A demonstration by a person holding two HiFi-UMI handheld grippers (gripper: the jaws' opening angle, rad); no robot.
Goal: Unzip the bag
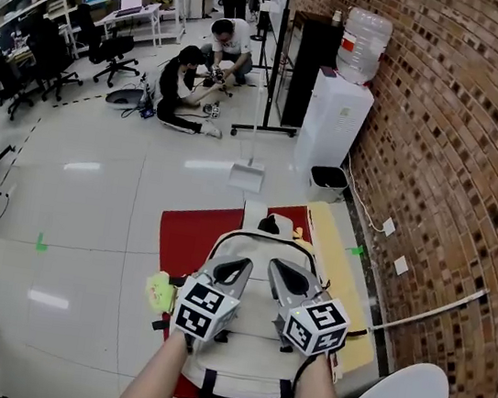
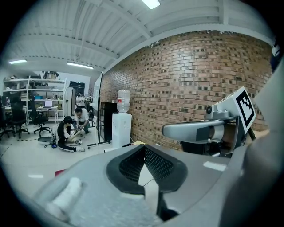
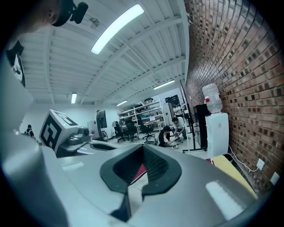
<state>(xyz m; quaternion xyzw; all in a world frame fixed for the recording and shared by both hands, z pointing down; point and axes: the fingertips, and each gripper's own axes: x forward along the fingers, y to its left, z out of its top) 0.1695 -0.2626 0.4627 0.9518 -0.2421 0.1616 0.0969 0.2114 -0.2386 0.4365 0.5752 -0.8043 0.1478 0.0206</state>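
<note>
Bag [image 1: 248, 358]: off-white, black trim. Floor mat [image 1: 183, 235]: red. Wall [image 1: 463, 133]: brown brick, scattered dark bricks. Left gripper [image 1: 241, 265], right gripper [image 1: 280, 267]: grey, black-and-white square markers.

Side by side, left gripper [image 1: 239, 266] and right gripper [image 1: 281, 271] hover closed, empty.

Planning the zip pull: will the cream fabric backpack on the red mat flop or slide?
Probably floppy: the cream fabric backpack lies flat, edges soft and rounded. Nothing visibly pins it to the red mat, so pulling may drag it.
</note>
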